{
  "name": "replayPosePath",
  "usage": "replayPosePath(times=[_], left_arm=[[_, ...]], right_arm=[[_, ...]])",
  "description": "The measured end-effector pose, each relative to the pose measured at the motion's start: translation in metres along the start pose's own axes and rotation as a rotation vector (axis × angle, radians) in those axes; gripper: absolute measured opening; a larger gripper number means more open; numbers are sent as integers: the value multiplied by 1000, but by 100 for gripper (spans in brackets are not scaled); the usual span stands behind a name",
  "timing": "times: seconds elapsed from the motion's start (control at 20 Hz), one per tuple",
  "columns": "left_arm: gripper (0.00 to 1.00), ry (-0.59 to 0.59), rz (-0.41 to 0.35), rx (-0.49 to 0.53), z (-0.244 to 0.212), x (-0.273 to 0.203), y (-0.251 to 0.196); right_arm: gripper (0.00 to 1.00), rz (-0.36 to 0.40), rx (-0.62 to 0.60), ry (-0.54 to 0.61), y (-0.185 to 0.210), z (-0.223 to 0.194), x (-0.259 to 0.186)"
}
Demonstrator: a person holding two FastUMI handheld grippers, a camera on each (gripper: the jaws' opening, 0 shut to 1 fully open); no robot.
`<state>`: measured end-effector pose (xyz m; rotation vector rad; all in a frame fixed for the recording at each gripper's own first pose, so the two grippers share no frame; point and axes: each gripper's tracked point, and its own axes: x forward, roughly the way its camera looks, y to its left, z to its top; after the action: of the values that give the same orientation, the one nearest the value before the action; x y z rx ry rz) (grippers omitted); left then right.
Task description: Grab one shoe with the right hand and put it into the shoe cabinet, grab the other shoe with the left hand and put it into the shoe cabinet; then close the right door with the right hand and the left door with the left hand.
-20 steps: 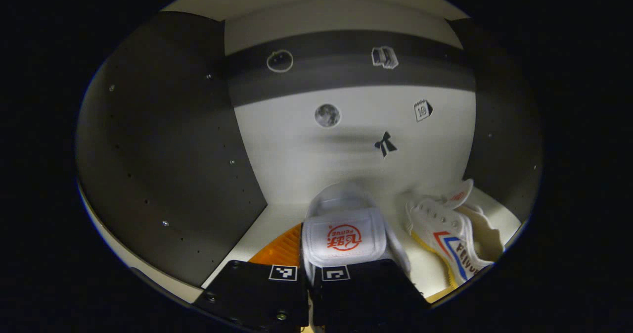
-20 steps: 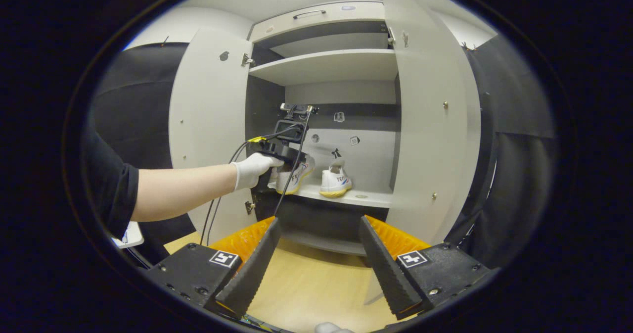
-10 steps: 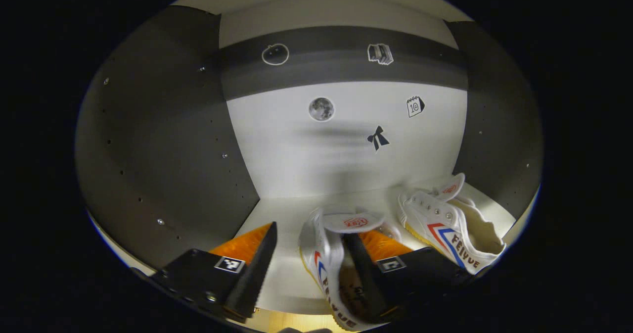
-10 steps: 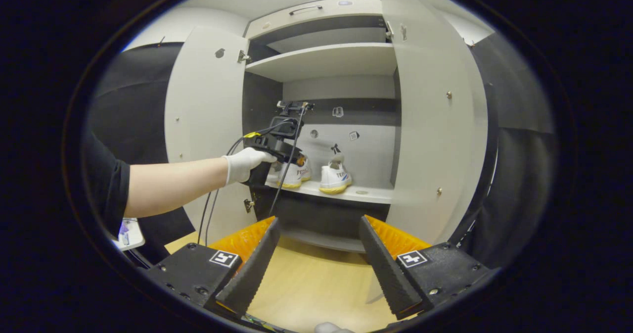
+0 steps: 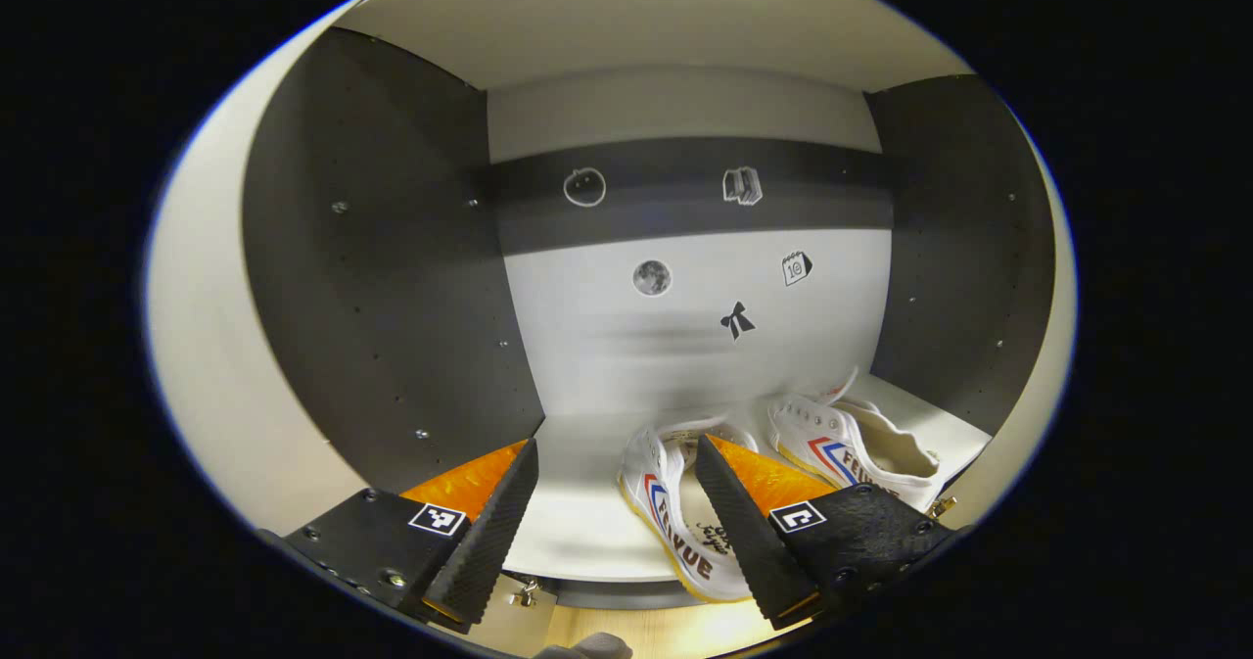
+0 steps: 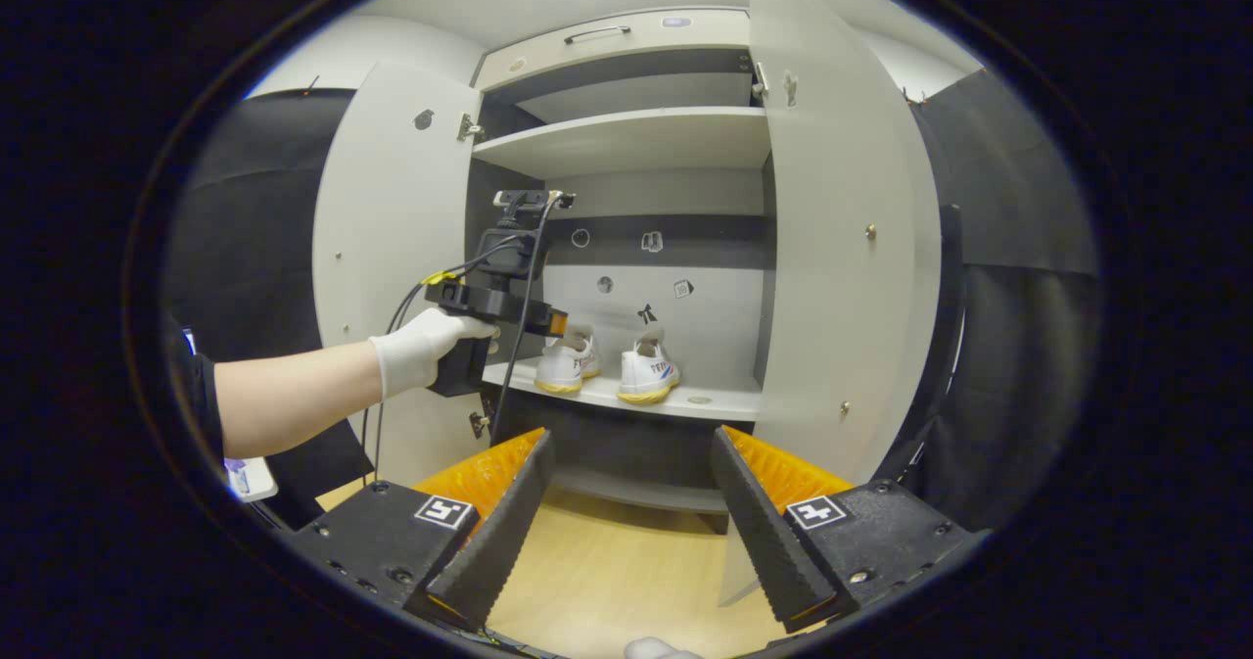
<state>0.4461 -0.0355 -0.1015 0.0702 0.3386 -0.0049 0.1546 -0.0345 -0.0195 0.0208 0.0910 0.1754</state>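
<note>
1. Status change. A second ago my left tongs [image 5: 607, 527] were clamped on a white shoe inside the shoe cabinet [image 6: 626, 140]. They are now spread wide, holding nothing, and have backed out to the front edge of the shelf [image 5: 578, 532].

2. Item position. The left shoe [image 5: 666, 502] stands on the shelf, released. The second shoe [image 5: 852, 448] stands just beside it, to its right. In the right gripper view both shoes sit side by side, heels outward.

3. Task meaning. I judge both placements complete. Remaining steps: close the right door [image 6: 842, 248] with the right hand, then the left door [image 6: 392, 238] with the left.

4. Right tongs [image 6: 626, 532]. Wide open, empty, hovering in front of the cabinet, well apart from the right door.

5. Surroundings. Both doors stand fully open. A gloved hand [image 6: 421, 351] holds the left unit at the cabinet mouth. Light wooden floor [image 6: 607, 581] lies below; black cloth lines the booth.
</note>
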Motion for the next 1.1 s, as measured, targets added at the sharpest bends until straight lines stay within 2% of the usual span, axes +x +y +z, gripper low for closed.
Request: replayPosePath(times=[0.2, 0.35, 0.55, 0.75, 1.1], left_arm=[[97, -89, -6, 12, 12, -45, 2], [96, -132, -17, -16, 20, -83, 4], [96, -215, 8, -29, 29, -133, 17], [96, -310, 43, -12, 32, -192, 31], [96, -368, 12, -28, 10, -312, 46]], right_arm=[[100, -13, -4, -21, 8, 9, -9], [100, -13, -2, -43, 18, 16, -18], [100, -22, 4, -73, 30, 23, -36], [99, -75, 2, -106, 26, 36, -57], [100, -179, 9, -144, 9, 43, -107]])
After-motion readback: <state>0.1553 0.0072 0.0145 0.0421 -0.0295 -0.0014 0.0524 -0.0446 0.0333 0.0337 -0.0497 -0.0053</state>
